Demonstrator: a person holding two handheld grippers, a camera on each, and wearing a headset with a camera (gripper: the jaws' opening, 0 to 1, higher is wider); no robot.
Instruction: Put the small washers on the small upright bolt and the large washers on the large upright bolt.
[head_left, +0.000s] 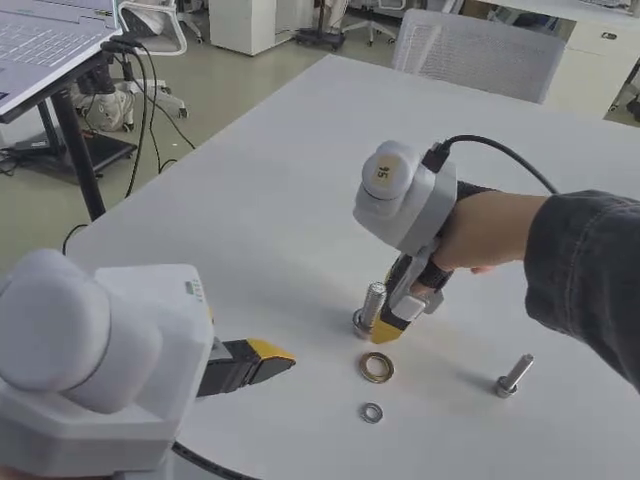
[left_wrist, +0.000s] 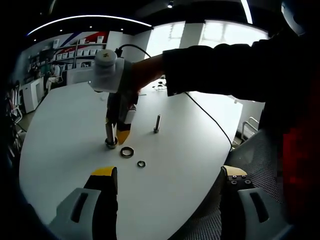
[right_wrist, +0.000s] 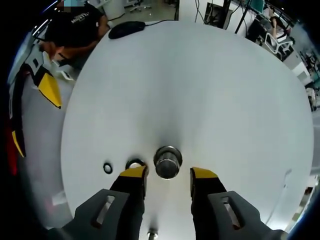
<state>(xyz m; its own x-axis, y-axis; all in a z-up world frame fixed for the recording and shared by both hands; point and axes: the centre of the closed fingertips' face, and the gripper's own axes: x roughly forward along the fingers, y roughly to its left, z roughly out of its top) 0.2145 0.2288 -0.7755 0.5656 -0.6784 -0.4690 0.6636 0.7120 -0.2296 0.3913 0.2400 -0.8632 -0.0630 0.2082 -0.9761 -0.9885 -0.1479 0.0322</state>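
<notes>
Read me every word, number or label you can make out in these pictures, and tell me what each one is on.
"16": sticker on top of the right gripper; it is tilted, so possibly "91".
White lettering on a person's black shirt, right gripper view: too blurred to read.
Laptop keys: too small to read.
Wall boxes, left gripper view: too small to read.
</notes>
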